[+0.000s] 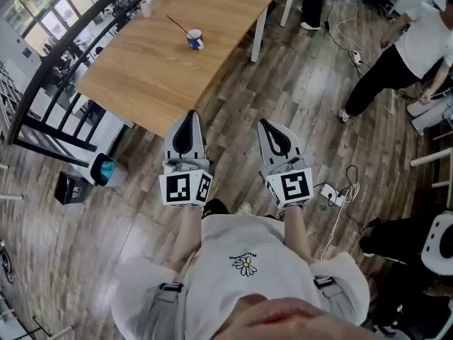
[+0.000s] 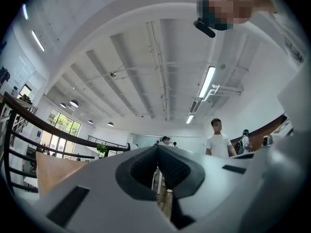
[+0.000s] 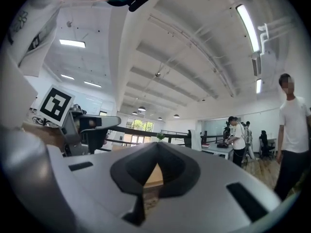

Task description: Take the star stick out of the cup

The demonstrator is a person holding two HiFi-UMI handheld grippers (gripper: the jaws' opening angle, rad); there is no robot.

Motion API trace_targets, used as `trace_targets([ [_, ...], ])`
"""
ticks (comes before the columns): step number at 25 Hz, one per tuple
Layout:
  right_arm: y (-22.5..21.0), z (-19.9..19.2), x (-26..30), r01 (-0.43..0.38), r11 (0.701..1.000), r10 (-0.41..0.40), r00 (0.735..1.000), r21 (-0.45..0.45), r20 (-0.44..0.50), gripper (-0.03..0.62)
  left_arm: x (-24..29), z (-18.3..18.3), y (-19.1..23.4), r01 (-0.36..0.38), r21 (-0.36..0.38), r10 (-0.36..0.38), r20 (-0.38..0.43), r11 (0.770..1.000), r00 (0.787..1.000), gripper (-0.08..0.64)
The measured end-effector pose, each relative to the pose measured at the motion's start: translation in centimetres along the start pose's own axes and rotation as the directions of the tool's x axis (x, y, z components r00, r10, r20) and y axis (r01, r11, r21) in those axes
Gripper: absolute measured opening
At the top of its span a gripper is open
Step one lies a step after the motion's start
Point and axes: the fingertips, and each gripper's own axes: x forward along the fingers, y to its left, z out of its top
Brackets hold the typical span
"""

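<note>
Close before the person's white shirt (image 1: 248, 261), the grey left gripper (image 1: 188, 119) and grey right gripper (image 1: 269, 126) hold their fingers (image 2: 142, 170) pressed together, empty. The thin dark star stick (image 1: 177, 25) leans in the blue-and-white cup (image 1: 195, 40) on the pale wooden worktop (image 1: 141, 76), well apart from both: approach, spread one pair, pinch above the rim

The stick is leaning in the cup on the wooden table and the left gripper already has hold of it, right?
Not quite. The stick does lean in the cup on the wooden table, but the left gripper holds nothing: the head view shows it shut, well short of the table.
</note>
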Motion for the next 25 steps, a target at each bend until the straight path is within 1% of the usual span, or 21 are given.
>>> trace_targets([
  [3, -0.6, -1.6, -0.5, -0.084, 0.995, 0.080, 0.995, -0.059, -0.063, 0.008, 0.4, -1.8, -1.6, -0.017, -0.002, 0.016, -0.018, 1.000, 1.000, 0.017],
  [5, -0.9, -2.3, -0.6, -0.116, 0.991, 0.110, 0.990, -0.073, -0.086, 0.008, 0.4, -2.5, -2.2, -0.026, -0.002, 0.026, -0.031, 1.000, 0.999, 0.017],
  [8, -2.0, -2.7, -0.3, -0.109, 0.994, 0.107, 0.993, -0.029, -0.054, 0.009, 1.1, -2.9, -2.2, -0.042, 0.002, 0.042, -0.034, 0.999, 0.999, 0.017],
  [11, -3.2, -4.1, 0.8, -0.128, 0.992, 0.127, 0.990, -0.004, -0.060, 0.008, 2.6, -3.6, -2.1, -0.053, 0.007, 0.053, -0.032, 0.999, 0.998, 0.017],
  [14, -4.3, -6.0, 2.2, -0.143, 0.990, 0.143, 0.988, 0.010, -0.066, 0.008, 4.4, -4.9, -2.0, -0.049, 0.019, 0.049, -0.029, 0.999, 0.998, 0.017],
  [15, -4.5, -6.7, 2.8, -0.153, 0.988, 0.152, 0.986, 0.001, -0.071, 0.008, 5.1, -5.6, -1.9, -0.048, 0.022, 0.048, -0.029, 0.999, 0.998, 0.017],
  [17, -4.8, -8.7, 4.4, -0.172, 0.983, 0.166, 0.980, -0.057, -0.106, 0.008, 6.5, -7.3, -1.2, -0.044, 0.039, 0.046, -0.039, 0.998, 0.998, 0.017],
  [19, -5.6, -11.1, 6.7, -0.184, 0.974, 0.160, 0.972, -0.132, -0.170, 0.009, 8.6, -9.2, -0.4, -0.035, 0.103, 0.041, -0.062, 0.994, 0.997, 0.017],
  [20, -6.1, -11.9, 7.9, -0.190, 0.969, 0.159, 0.968, -0.154, -0.196, 0.008, 9.9, -9.9, 0.0, -0.028, 0.140, 0.039, -0.071, 0.990, 0.997, 0.017],
  [21, -6.7, -12.3, 9.2, -0.195, 0.968, 0.160, 0.965, -0.158, -0.209, 0.008, 11.3, -10.3, 0.5, -0.024, 0.163, 0.037, -0.073, 0.986, 0.997, 0.017],
  [23, -8.2, -12.4, 12.4, -0.206, 0.966, 0.171, 0.962, -0.154, -0.214, 0.008, 14.8, -10.2, 1.7, -0.027, 0.152, 0.036, -0.059, 0.988, 0.998, 0.017],
  [25, -10.6, -11.9, 16.9, -0.219, 0.957, 0.178, 0.961, -0.192, -0.211, 0.008, 19.3, -9.5, 3.0, -0.029, 0.134, 0.034, -0.034, 0.991, 0.999, 0.017],
])
